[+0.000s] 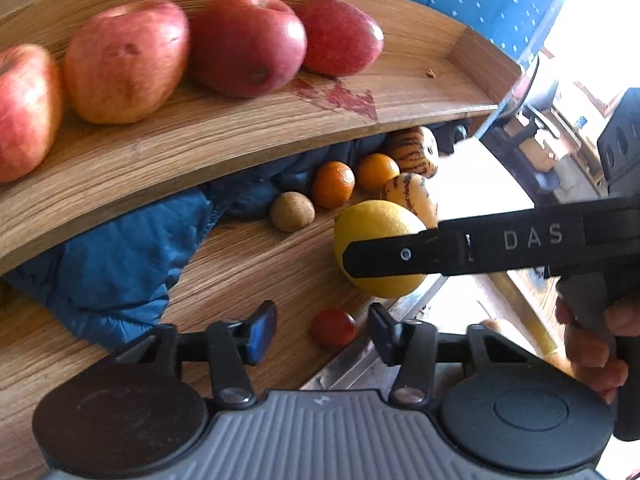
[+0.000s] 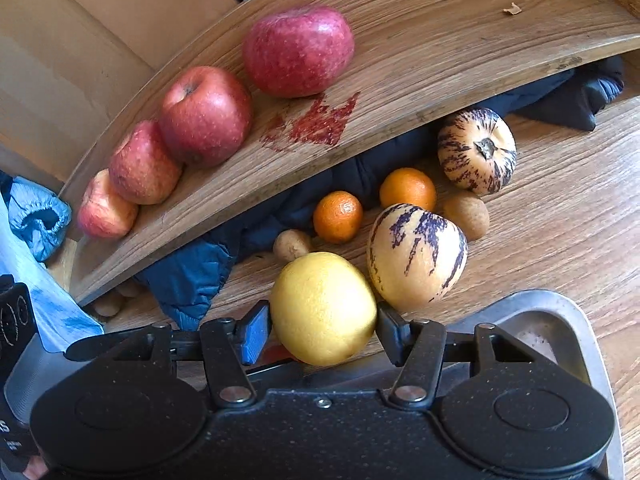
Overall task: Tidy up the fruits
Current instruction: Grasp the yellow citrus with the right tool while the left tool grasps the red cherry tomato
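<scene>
My right gripper (image 2: 323, 332) is shut on a yellow lemon (image 2: 324, 308), a pad pressed against each side. In the left wrist view one of its black fingers (image 1: 400, 255) crosses the lemon (image 1: 376, 232). My left gripper (image 1: 323, 332) stands open just above the wooden table, with a small red tomato (image 1: 333, 326) lying between its fingertips, untouched. Four red apples (image 2: 204, 114) sit in a row on a raised wooden tray (image 2: 440, 40). Two oranges (image 2: 338, 216), two striped pepino melons (image 2: 416, 256) and brown kiwis (image 2: 291, 245) lie on the table beyond the lemon.
A blue padded jacket (image 2: 188, 280) is bunched under the wooden tray (image 1: 240, 136). A metal tray (image 2: 560, 312) lies at the right, close to my right gripper. A red stain (image 2: 316, 124) marks the wooden tray. A hand (image 1: 592, 348) holds the right gripper's handle.
</scene>
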Demonstrator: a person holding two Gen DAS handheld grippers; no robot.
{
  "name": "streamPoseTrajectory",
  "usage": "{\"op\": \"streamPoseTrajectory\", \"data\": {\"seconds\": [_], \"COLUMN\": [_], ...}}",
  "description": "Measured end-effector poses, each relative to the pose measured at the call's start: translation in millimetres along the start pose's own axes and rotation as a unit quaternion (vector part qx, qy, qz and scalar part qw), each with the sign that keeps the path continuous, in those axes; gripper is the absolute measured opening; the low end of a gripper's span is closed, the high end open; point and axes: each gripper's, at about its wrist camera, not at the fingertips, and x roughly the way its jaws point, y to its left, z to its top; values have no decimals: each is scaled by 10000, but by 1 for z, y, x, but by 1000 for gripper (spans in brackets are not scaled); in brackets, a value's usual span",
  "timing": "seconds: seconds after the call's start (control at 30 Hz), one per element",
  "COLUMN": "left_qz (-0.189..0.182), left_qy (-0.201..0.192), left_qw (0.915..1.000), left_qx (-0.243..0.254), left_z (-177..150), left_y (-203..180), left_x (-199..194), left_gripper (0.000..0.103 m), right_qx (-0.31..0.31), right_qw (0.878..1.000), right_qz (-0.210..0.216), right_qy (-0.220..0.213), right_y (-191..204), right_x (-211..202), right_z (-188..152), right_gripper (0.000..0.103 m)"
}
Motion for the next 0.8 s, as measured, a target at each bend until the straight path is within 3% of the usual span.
{"op": "streamPoseTrajectory", "data": {"seconds": [0.3,0.6,0.8], "left_qz": [84,115,52], "left_qy": [128,230,130], "left_qw": [9999,9997,9990], "left_qx": [7,-14,-414], "left_z": [3,5,2], "left_y": [-6,-10,-1], "left_x": [0,0,-1], "left_gripper": [31,26,24], "right_qx": [-4,21,-37], "right_qw": [10000,10000,10000], "right_qz": [15,22,86], "right_qy": [1,43,31], "right_y": [-1,-1,-1], "right_x": [0,4,4], "right_z": [0,-2,-3], "right_gripper": [58,58,58]}}
